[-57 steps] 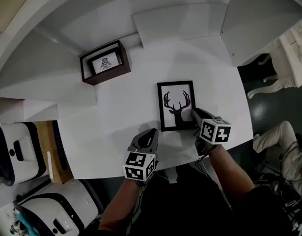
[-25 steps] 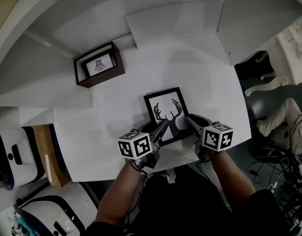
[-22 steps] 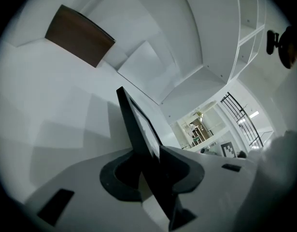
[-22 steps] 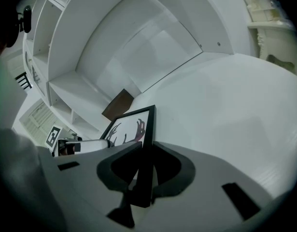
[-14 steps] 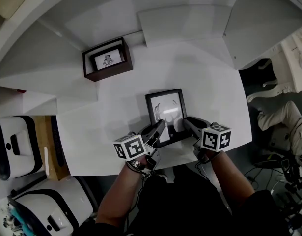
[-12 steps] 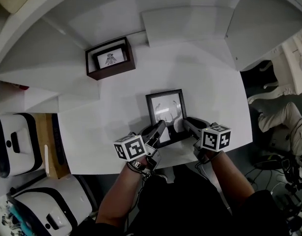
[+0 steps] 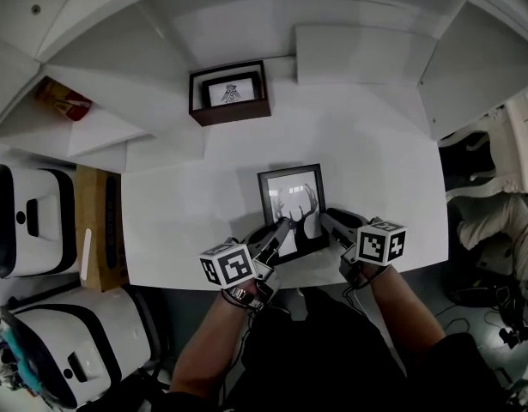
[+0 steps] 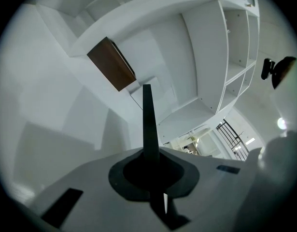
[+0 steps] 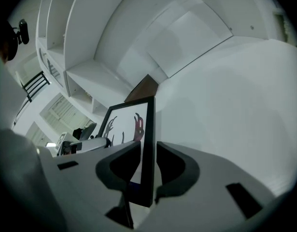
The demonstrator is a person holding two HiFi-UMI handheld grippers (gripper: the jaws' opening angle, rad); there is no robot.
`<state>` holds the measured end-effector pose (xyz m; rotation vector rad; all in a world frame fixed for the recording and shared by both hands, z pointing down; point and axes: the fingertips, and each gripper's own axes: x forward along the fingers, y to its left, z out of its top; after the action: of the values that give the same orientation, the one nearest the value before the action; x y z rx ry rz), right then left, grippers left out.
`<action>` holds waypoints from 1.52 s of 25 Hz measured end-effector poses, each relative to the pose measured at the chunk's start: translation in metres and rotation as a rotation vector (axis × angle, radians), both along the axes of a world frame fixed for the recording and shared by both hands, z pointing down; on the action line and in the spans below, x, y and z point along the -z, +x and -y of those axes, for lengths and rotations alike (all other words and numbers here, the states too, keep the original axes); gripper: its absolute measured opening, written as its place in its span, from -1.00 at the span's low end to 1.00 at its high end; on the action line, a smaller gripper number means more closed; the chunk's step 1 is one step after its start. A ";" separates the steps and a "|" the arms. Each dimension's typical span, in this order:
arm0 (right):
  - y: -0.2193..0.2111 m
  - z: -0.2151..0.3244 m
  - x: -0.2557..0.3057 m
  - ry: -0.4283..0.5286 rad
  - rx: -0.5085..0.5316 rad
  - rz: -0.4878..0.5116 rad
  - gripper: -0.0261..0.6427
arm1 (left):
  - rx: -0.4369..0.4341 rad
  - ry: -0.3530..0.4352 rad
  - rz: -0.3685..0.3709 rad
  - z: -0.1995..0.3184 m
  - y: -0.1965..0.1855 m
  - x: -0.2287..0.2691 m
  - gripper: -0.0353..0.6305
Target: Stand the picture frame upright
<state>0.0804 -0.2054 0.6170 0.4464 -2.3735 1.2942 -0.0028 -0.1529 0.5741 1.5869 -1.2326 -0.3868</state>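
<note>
Black picture frame (image 7: 289,197) with an antler print, tipped up off the flat near the front edge of the white table (image 7: 186,213), caught between the two tools and well apart from the brown box frame (image 7: 229,93) by the back shelving.

Left gripper (image 7: 277,233): all but closed, pinching a thin black strip (image 8: 148,124) seen edge-on between its pads. Judged to be a slim part at the frame's lower left, perhaps its back prop; not decidable from these views. Gripped there, probably, to steady that side or to draw the prop out for standing.

Right gripper (image 7: 330,222): at a middling gape, just eased a little wider, with the frame's thick right rail between the pads and both pads seemingly against its faces. Taken across the rail's thickness, apparently to bear the weight and steer the tilt without covering the glass.

Both tools pointed forward and slightly downward, converging on the frame's near corners from either side, marker cubes turned up toward the head camera. Left forearm (image 7: 214,342) and right forearm (image 7: 405,312) drawn in close over the table's front edge, wrists low. Glazed face turned toward the left tool in the right gripper view. Upright standing not yet reached.
</note>
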 end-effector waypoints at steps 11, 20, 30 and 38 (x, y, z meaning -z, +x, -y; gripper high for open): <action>-0.062 -0.028 0.038 -0.104 0.139 0.182 -0.50 | 0.108 0.135 -0.013 -0.049 -0.048 0.042 -0.84; -0.117 -0.065 0.084 -0.131 0.323 0.308 -0.47 | 0.156 0.224 0.013 -0.094 -0.080 0.081 -0.84; -0.143 -0.116 0.129 0.024 0.526 0.344 -0.65 | 0.142 0.227 0.133 -0.144 -0.101 0.107 -0.81; -0.151 -0.129 0.144 0.152 0.593 0.321 -0.69 | 0.089 0.138 0.323 -0.154 -0.117 0.105 -0.60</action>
<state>-0.0708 -0.0763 0.4730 -0.4365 -2.5784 0.9608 -0.1198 0.0016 0.4694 1.7645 -1.5537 -0.2833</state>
